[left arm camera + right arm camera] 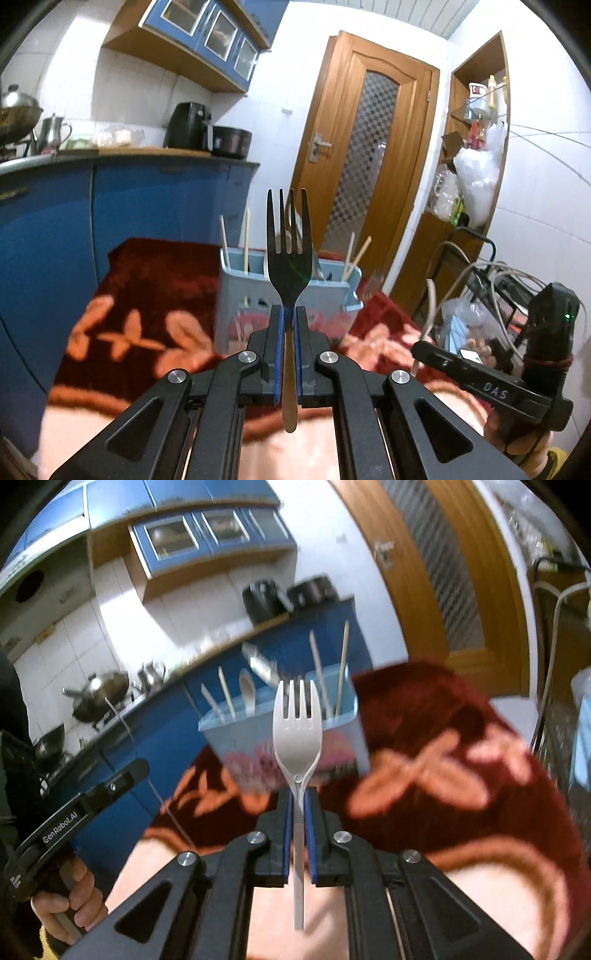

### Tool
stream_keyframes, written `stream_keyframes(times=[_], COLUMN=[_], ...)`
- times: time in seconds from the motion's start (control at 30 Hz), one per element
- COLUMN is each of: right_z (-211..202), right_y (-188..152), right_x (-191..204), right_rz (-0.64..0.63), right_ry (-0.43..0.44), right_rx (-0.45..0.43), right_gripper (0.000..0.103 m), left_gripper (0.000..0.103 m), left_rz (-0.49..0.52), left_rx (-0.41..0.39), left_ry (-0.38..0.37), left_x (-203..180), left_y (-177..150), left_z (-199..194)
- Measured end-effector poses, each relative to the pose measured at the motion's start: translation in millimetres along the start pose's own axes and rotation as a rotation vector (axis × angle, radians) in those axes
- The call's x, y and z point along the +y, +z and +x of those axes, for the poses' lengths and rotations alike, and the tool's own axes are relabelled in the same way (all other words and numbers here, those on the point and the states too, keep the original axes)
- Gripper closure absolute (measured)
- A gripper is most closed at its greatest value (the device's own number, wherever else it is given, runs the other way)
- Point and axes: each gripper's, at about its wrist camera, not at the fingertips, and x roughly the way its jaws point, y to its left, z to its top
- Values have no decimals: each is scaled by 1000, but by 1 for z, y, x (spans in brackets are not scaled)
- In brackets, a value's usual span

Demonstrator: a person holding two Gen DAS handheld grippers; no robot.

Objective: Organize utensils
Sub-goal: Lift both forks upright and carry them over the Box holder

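My left gripper [289,312] is shut on a dark metal fork [289,258] with a gold handle, held upright, tines up, in front of a light blue utensil holder [258,295]. The holder stands on a red floral cloth [140,295] and holds chopsticks [245,236] and other utensils. My right gripper [298,794] is shut on a white plastic spork [297,734], tines up, in front of the same holder [332,734]. The holder there shows chopsticks [343,668], a spoon [246,690] and a metal piece.
Blue kitchen cabinets [147,199] with a countertop, air fryer [188,125] and pot lie behind. A wooden door [365,155] stands to the right. A wire rack with cables [480,280] sits at right. The other hand-held gripper shows in each view [517,369] [74,812].
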Motion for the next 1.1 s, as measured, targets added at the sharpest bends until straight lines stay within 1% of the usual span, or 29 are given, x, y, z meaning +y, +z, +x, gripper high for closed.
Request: stream_keyframes(times=[0.2,0.33,0.5,0.6,0.73,0.87,1.03,1.1], right_z=[12,12,17,21,30,46,72,82], right_y=[25,42,65,77,95,111,116,115], right_x=[-6,-11,-16,-14,-10,-7,-5,-5], right_rz=[-3,-22,-33,-56,-75,-103,-152,-172], right_ry=[-28,-47,-66,-78,-79,-79,-75,-72], right_rx=[-35,-70,-114,-142,-185,-220,-234,-232], right_gripper=[95,95,95,95,95,95,95,95], left_gripper=[99,98,98,98,99,98,98,98], left_rz=[12,29,32,38,38,31,27,30], left_rx=[-38,-69,-104,-115,-124,-107,-67,-66], left_ry=[39,72,110,119,128,129,105,96], left_x=[-1,0,7,11,15,21,26,27], left_y=[31,55,88,99,103,99,84,78], left_z=[8,14,33,46,65,84,102,105])
